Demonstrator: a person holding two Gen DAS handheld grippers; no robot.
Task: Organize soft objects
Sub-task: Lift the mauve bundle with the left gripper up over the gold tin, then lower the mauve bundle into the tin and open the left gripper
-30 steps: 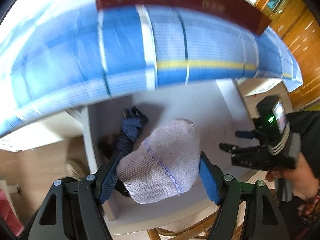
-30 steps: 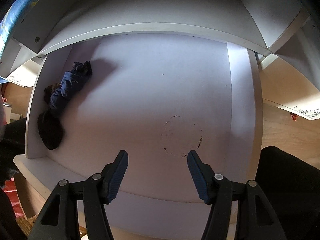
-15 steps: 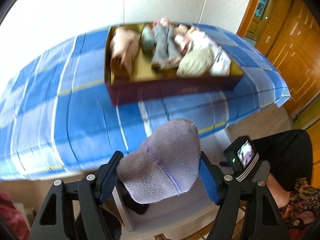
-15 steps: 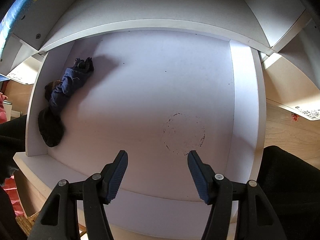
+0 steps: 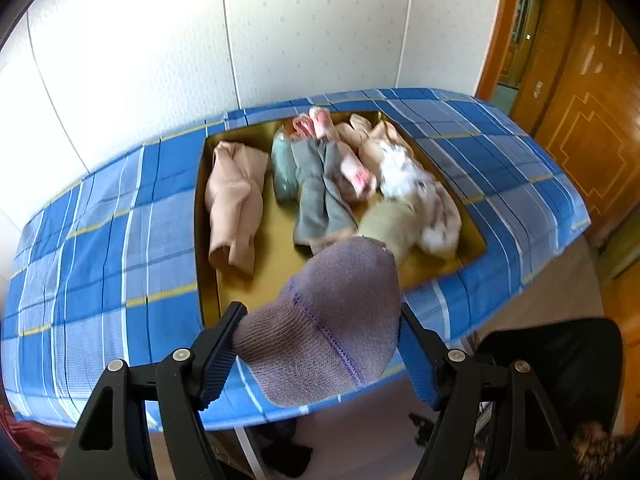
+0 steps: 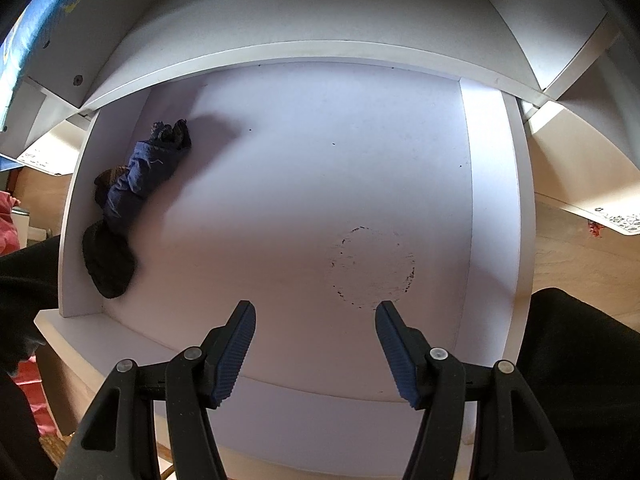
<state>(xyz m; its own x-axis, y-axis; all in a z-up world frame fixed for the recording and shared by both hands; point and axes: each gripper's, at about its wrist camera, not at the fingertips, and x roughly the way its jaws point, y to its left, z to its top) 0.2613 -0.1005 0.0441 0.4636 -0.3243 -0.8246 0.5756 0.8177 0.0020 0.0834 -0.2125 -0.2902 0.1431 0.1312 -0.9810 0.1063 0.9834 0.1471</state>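
A lilac knitted sock (image 5: 328, 328), rolled into a soft bundle, sits clenched between the fingers of the left gripper (image 5: 320, 344), in the air above the near edge of the bench (image 5: 100, 240) with its blue plaid cloth. A second ago this view looked under the bench at a white shelf (image 6: 320, 152); now it looks down on a gold-lined box (image 5: 276, 256) of other socks at the bench's middle — so the sock seems bound for the box. The right gripper (image 6: 316, 340) has not moved: fingers released and grasping nothing, above the white shelf, where dark socks (image 6: 132, 196) lie along its left edge.
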